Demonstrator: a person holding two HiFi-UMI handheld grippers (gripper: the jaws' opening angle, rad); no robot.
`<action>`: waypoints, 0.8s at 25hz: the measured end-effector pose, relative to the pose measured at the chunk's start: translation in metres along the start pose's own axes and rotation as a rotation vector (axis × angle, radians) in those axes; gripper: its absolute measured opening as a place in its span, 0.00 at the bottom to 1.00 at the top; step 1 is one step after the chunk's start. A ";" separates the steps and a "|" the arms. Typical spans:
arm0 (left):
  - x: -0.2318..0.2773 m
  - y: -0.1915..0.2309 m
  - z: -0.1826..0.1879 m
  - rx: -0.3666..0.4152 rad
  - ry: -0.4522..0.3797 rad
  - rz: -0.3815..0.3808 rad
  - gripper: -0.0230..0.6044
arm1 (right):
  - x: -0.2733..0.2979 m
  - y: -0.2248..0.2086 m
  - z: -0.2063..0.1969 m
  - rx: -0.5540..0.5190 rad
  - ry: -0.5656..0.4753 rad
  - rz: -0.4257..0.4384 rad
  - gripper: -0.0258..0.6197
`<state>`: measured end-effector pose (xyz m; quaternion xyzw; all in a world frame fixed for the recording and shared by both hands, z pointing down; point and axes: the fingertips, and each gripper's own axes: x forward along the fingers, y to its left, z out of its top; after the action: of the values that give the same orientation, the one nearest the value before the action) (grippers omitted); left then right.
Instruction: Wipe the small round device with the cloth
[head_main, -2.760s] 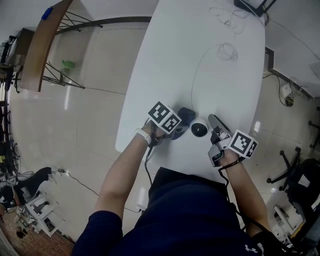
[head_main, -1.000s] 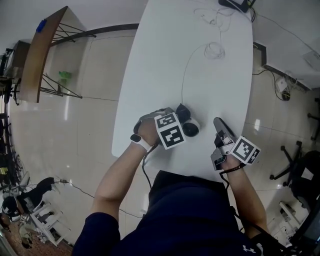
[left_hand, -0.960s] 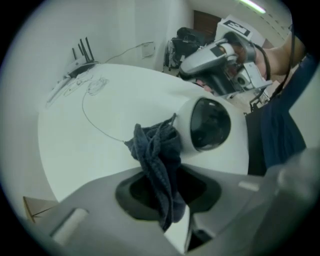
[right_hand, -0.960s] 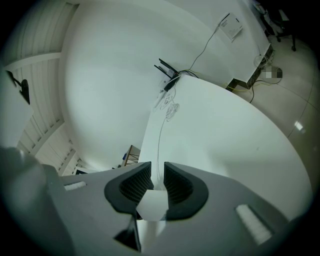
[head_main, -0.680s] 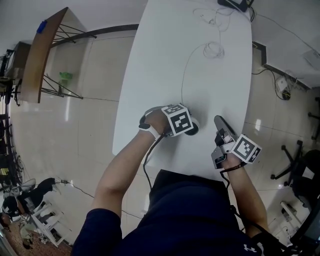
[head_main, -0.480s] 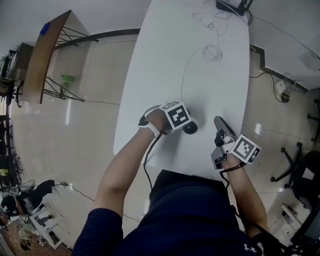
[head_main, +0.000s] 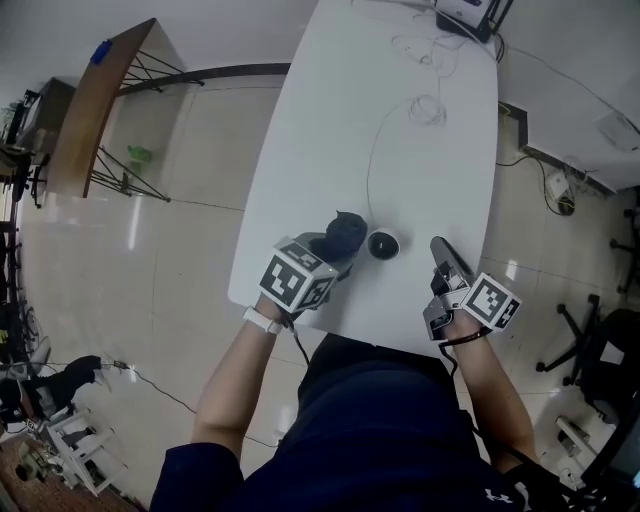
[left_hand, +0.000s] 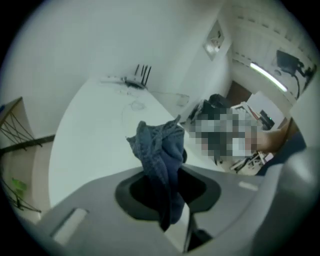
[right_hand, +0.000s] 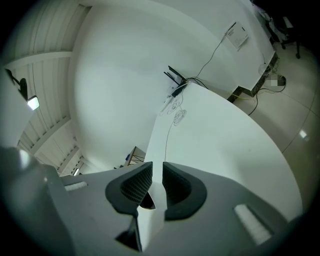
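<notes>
The small round device (head_main: 383, 244) is seen only in the head view: a dark, glossy disc ringed by a paler rim, set flat on the white table (head_main: 330, 120) near its close edge, between the two grippers and apart from both. A thin cable (head_main: 372, 160) is led from it up the smooth tabletop to a loose coil (head_main: 428, 110). The cloth (head_main: 342, 232), a dark blue, soft, nubby fabric bunched into a crumpled wad, is held just left of the device, without contact that can be made out. It is clamped by the left gripper (head_main: 335, 252). In the left gripper view the fabric (left_hand: 160, 160) is shown pinched between the dark pads, with the left gripper (left_hand: 167, 187) closed on it and a ragged tuft standing above the jaws, a detail lost from overhead. The right gripper (head_main: 440, 246) is held over the table to the right of the device. In its own view the right gripper (right_hand: 156, 182) is shown with ribbed black pads parted by a slim gap and nothing between them. Its jaws have just been closing. The cable (right_hand: 167, 137) and an antenna-bearing box (right_hand: 175, 80) at the far end are also caught there.
</notes>
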<state>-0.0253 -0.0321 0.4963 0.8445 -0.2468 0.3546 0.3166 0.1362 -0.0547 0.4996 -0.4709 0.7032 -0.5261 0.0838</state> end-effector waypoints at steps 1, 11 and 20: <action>-0.008 -0.005 0.012 0.064 -0.073 0.051 0.19 | 0.000 0.001 -0.001 -0.003 0.001 -0.001 0.14; 0.015 -0.045 0.028 0.900 -0.114 0.318 0.19 | 0.009 0.015 -0.007 -0.018 0.011 0.004 0.14; 0.036 -0.071 -0.013 1.278 -0.088 0.343 0.19 | 0.005 -0.002 -0.014 0.012 0.026 -0.029 0.13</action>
<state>0.0365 0.0184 0.5054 0.8285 -0.1316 0.4416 -0.3181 0.1262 -0.0498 0.5094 -0.4737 0.6943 -0.5373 0.0700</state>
